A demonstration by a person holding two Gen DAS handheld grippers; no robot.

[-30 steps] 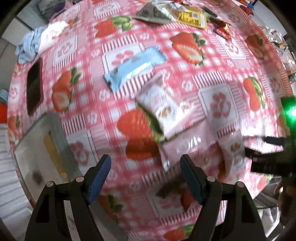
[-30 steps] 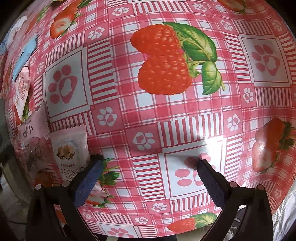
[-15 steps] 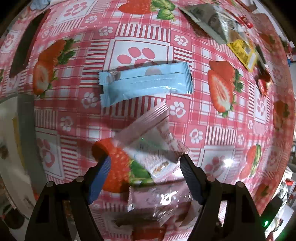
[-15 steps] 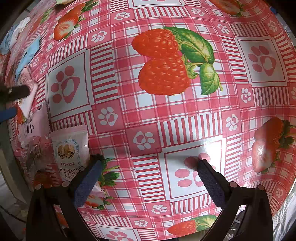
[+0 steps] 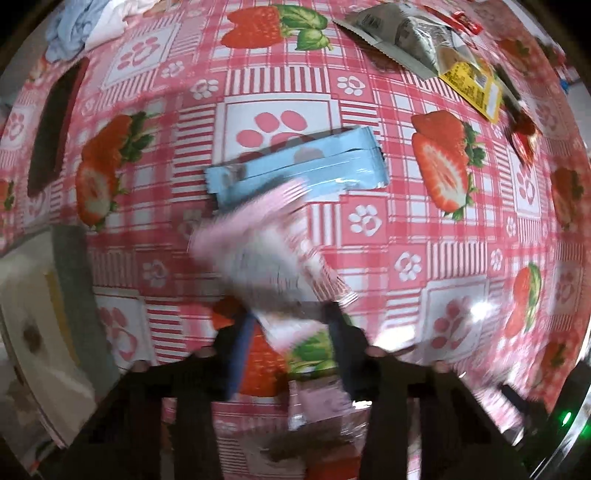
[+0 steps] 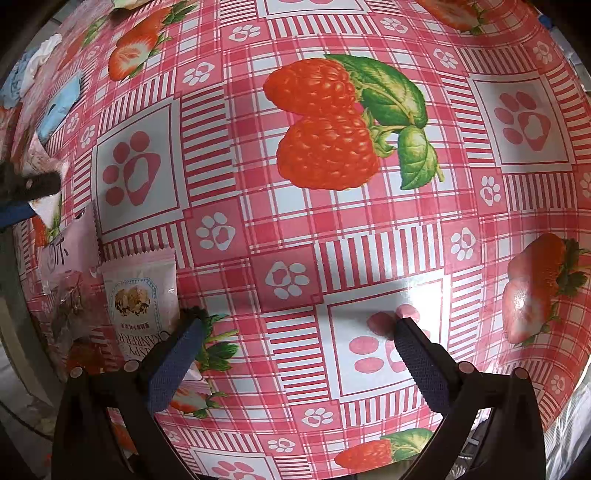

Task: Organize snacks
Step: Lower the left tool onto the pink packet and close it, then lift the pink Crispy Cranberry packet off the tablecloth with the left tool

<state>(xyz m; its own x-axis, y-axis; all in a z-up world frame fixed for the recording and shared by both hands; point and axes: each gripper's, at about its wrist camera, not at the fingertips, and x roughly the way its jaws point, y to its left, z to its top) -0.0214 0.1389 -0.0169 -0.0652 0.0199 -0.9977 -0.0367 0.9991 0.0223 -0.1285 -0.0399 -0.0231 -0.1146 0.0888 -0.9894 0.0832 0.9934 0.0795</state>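
Observation:
My left gripper (image 5: 291, 328) is shut on a pink and white snack packet (image 5: 269, 254), which looks blurred and lifted off the strawberry tablecloth (image 5: 369, 110). A light blue snack bar (image 5: 295, 166) lies just beyond it. More pink packets (image 5: 317, 406) lie under the left gripper. My right gripper (image 6: 295, 354) is open and empty above the cloth. A pink cranberry crisp packet (image 6: 138, 295) lies by its left finger (image 6: 173, 365), with more pink packets (image 6: 70, 254) to the left. The left gripper with its packet shows at the right wrist view's left edge (image 6: 26, 184).
Silver and yellow snack bags (image 5: 424, 40) and small red packets (image 5: 522, 136) lie at the far right. A dark flat slab (image 5: 51, 129) and a blue-white cloth (image 5: 77, 26) sit far left. A grey-rimmed tray (image 5: 70, 295) is at the left table edge.
My left gripper has closed on the pink and white packet and lifted it toward the blue bar. The right gripper has stayed still and open.

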